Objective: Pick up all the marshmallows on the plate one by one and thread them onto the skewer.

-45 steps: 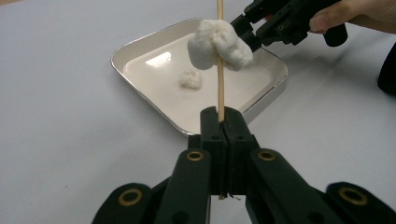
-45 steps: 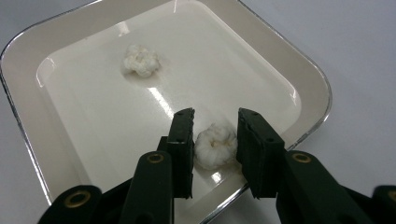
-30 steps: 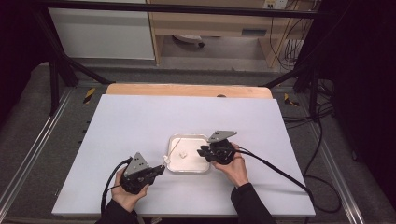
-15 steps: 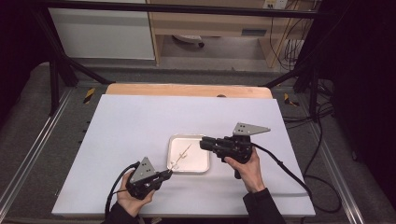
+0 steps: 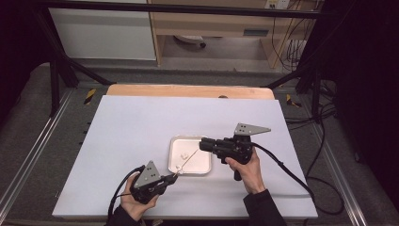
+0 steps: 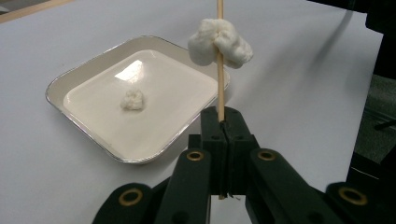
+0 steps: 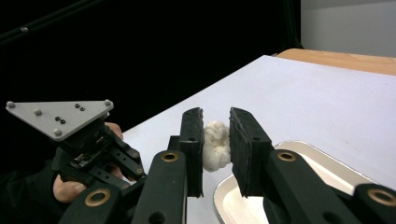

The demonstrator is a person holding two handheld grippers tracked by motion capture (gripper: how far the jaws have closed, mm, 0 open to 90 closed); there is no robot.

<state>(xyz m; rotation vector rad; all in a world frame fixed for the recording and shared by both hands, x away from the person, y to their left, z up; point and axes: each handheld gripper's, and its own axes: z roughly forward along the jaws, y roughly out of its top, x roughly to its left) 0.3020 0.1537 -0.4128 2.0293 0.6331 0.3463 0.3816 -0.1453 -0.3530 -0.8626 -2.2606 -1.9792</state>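
My left gripper (image 5: 171,178) sits near the table's front and is shut on a thin wooden skewer (image 6: 218,70). A white doughy lump (image 6: 219,44) is threaded on the skewer just past the jaws, and the skewer slants up over the tray. A smaller white lump (image 5: 184,154) lies in the shallow metal tray (image 5: 190,137). My right gripper (image 5: 203,143) hovers above the tray's right side, pointing left. Another white lump (image 7: 215,144) is pinched between its pads.
The tray rests on a wide white sheet (image 5: 141,122), with a wooden table edge (image 5: 188,90) behind it. Cables trail from both grippers, the right one (image 5: 287,169) across the sheet toward the dark floor. Metal rails run along both sides.
My right gripper has risen out of the tray and moved right, jaws unchanged. My left gripper has shifted right and toward the front edge, so the skewer now leans over the tray.
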